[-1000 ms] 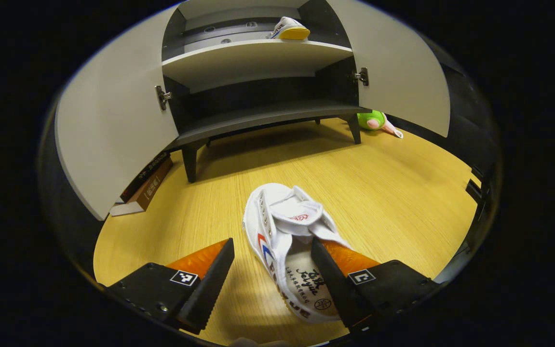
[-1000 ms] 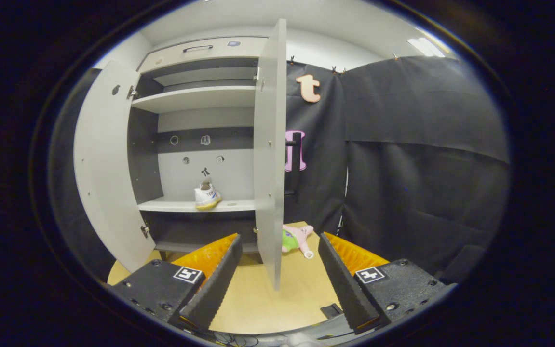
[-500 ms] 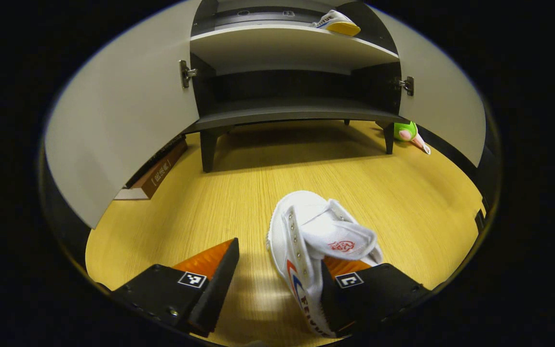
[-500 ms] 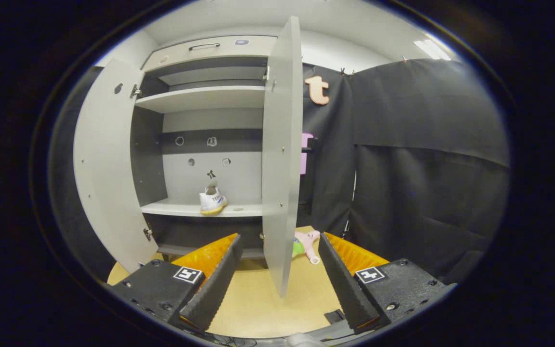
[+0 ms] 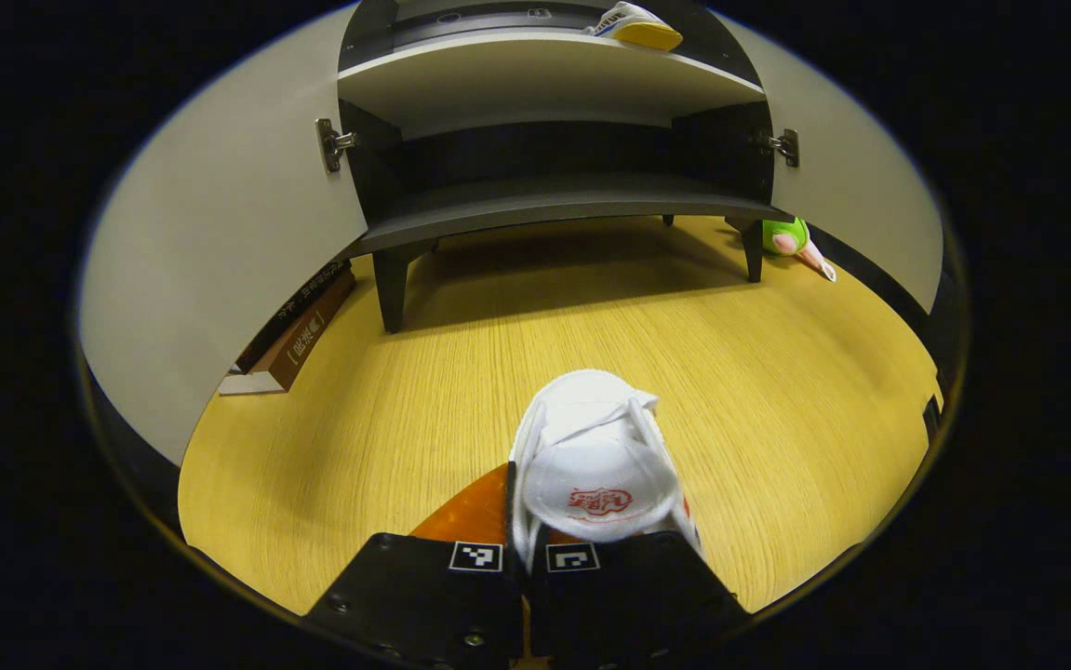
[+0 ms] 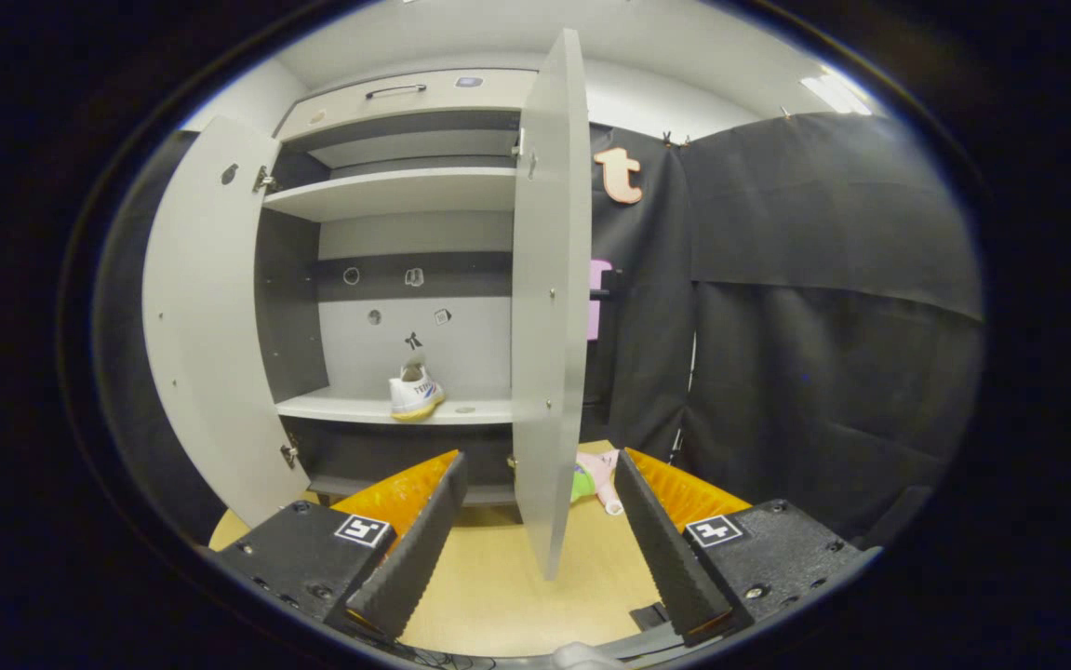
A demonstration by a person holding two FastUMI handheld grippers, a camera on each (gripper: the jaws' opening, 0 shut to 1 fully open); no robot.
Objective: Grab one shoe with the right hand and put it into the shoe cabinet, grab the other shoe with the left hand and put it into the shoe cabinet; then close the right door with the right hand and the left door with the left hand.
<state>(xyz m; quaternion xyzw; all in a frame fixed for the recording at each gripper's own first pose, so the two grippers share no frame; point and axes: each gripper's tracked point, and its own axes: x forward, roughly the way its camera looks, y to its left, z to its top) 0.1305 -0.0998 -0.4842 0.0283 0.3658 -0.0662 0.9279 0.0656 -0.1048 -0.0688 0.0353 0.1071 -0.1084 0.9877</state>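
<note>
Left gripper point(image 5: 524, 521): we see its fingers drawn together on the heel end of the white shoe point(image 5: 591, 456), clenched on it
White shoe: we find it on the wooden floor point(image 5: 461, 372) near the camera, toe pointing towards the cabinet point(image 5: 535, 200), well apart from it
Right gripper point(image 6: 535, 512): we see its fingers spread wide and holding nothing, released, with the edge of the right door point(image 6: 549, 307) standing between them farther off
Other shoe point(image 6: 416, 393): we see it sitting on the cabinet's pale shelf point(image 6: 358, 408), towards the right side
Doors: we see both swung open, the left door point(image 6: 205, 326) wide to the left
Books point(image 5: 288, 330): we spot them lying on the floor behind the left door
Plush toy point(image 5: 791, 240): we see it on the floor by the cabinet's far right leg
</note>
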